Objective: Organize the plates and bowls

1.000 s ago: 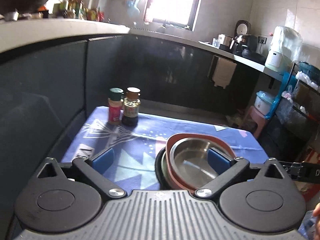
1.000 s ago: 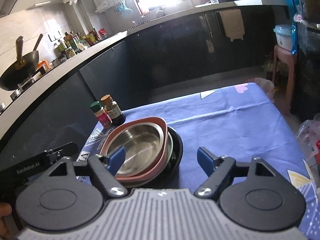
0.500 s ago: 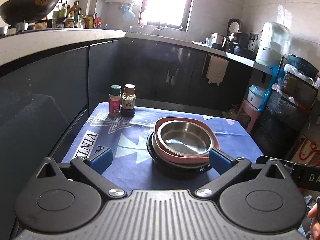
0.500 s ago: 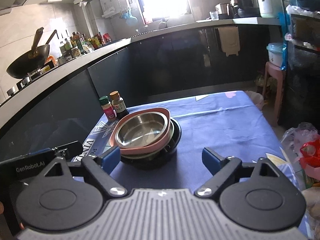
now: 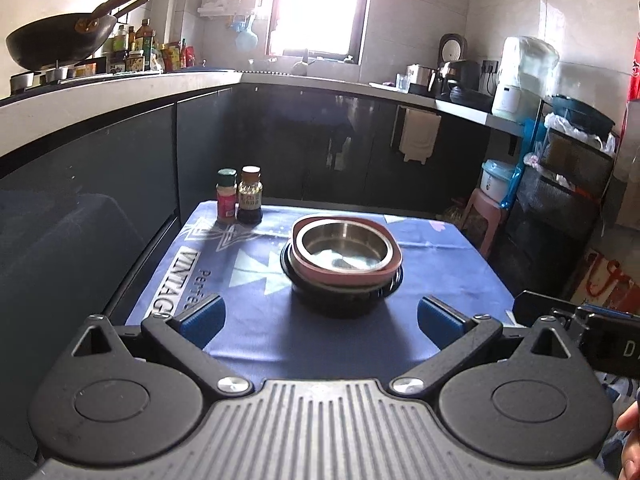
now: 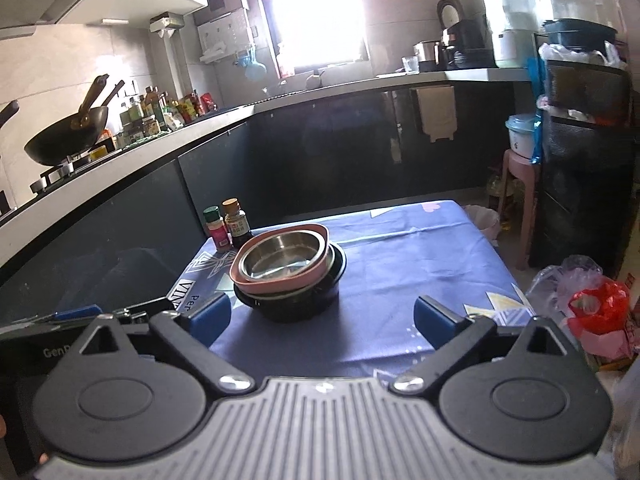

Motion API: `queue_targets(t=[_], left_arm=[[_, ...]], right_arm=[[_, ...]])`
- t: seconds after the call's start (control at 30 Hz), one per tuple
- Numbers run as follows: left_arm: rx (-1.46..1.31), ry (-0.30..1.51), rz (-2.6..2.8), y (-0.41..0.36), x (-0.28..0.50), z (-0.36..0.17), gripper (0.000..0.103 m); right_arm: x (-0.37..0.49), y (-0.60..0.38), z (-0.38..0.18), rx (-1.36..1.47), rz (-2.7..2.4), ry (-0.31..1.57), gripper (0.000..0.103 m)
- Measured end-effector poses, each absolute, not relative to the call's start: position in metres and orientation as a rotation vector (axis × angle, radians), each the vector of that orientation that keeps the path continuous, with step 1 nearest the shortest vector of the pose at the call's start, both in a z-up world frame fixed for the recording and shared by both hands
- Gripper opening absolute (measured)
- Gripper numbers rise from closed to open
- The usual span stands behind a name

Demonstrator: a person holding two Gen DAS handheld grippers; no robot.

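Observation:
A stack of dishes stands on the blue tablecloth (image 5: 332,336): a steel bowl (image 5: 344,245) (image 6: 285,255) sits in a pink squarish bowl (image 5: 360,276) (image 6: 280,280), over a pale plate and a black bowl (image 5: 340,300) (image 6: 296,304). My left gripper (image 5: 320,318) is open, back from the stack near the table's front edge, nothing between its blue pads. My right gripper (image 6: 322,318) is also back from the stack, its jaws still opening, empty. The other gripper's body shows at the right edge of the left wrist view and the left edge of the right wrist view.
Two seasoning bottles (image 5: 240,196) (image 6: 226,226) stand at the table's far left corner. Dark cabinets and a counter with a wok (image 5: 60,40) run behind. A pink stool (image 6: 516,184), a black rack (image 6: 584,152) and plastic bags (image 6: 592,304) stand right of the table.
Both grippers have pulled back from the stack, which now looks smaller and farther. The right gripper's pad, which was at the bowl's rim, has let go and the jaws have widened.

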State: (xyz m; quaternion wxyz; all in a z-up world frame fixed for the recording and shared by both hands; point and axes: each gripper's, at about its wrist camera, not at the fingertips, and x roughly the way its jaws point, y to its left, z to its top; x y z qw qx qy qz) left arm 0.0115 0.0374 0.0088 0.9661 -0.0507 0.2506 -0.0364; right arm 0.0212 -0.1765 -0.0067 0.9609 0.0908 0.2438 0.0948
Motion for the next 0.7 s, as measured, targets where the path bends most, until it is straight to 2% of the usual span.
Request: queue_targets(t=[0.23, 0.7], left_arm=[[-0.1, 0.513, -0.062, 0.039, -0.01, 0.005, 0.103], [-0.103, 0.511, -0.063, 0.04, -0.023, 0.001, 0.103]], right_arm=[[0.002, -0.182, -0.012, 0.207, 0.173, 0.495, 0.1], [-0.005, -0.179, -0.014, 0.21, 0.155, 0.504, 0.1]])
